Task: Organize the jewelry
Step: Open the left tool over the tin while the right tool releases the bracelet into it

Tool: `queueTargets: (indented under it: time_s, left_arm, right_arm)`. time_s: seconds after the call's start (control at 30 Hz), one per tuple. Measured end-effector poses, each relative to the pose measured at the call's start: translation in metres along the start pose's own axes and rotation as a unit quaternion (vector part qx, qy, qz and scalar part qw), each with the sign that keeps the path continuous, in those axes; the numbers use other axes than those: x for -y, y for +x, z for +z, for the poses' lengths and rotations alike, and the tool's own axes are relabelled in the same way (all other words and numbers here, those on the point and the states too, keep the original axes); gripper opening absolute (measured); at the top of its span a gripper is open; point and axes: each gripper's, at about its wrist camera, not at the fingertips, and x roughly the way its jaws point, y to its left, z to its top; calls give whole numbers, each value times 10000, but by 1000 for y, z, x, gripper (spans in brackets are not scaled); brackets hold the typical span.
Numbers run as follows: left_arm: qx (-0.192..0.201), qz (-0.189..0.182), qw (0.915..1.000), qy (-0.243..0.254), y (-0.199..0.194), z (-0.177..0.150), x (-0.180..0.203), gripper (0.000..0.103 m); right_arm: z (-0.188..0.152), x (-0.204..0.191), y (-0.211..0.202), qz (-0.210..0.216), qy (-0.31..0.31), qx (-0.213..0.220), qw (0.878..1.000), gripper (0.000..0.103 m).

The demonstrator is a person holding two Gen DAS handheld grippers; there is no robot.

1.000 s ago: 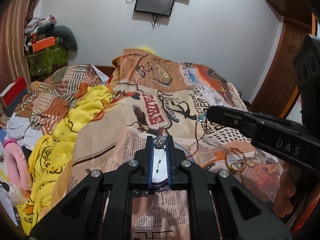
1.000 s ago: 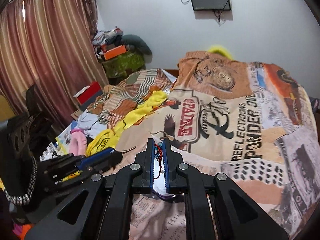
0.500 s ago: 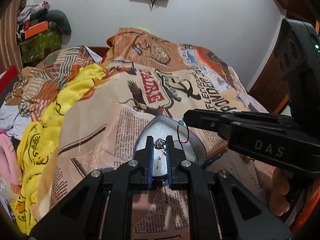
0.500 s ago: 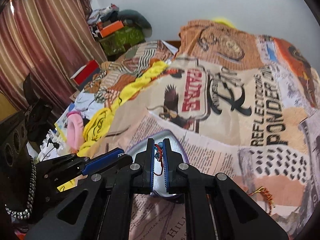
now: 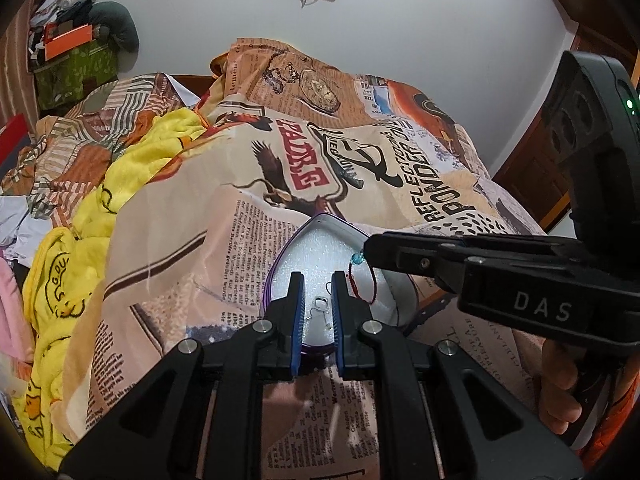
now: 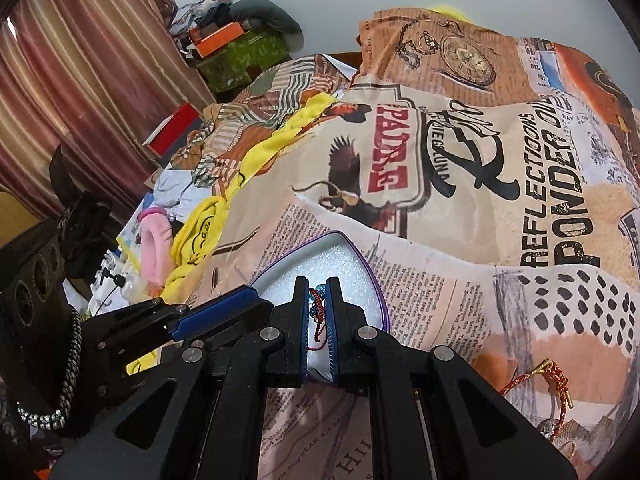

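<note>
At lower centre of both views, the heart-shaped box (image 5: 320, 240) sat on the bedspread (image 5: 192, 264). The left gripper (image 5: 317, 280), fingers apart, hovered over a silver earring (image 5: 320, 307) lying in it. The right gripper (image 6: 318, 286) was clamped on the red cord bracelet (image 6: 316, 312) above the box.

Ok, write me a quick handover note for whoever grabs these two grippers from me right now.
Left gripper: open over the heart-shaped box, a small silver piece lying on the white foam between its jaws, apparently just let go.
Right gripper: shut on the red cord bracelet with blue beads, which hangs over the same box, not yet set down.
Done: silver piece is in the box.
Left: lower and release the red cord bracelet onto the foam, then fetch the red and gold braided bracelet lying on the bedspread to the right of the box.
</note>
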Motion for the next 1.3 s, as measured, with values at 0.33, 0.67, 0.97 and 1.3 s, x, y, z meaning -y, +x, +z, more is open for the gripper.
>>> queueTargets:
  time_s: [0.33,0.67,0.97,1.3]
  left_arm:
    - [186,249,9994,-116,-20,5,-2,30]
    - [433,188,9989,52,-47,12,15,31]
    - [522,-72,9976,456,-51,16,56,34]
    - [256,-362,9950,897,-29,13,106,34]
  right_arm:
    - [-4,-1,-20,-16,72,182,9998,35]
    - [-14,-1,-72,-465,-222,749,9959,35]
    - [-27,36,-132,-1150,4,1340,9843,35]
    - [-54,80,-165,-1626,439,1502,9742,35]
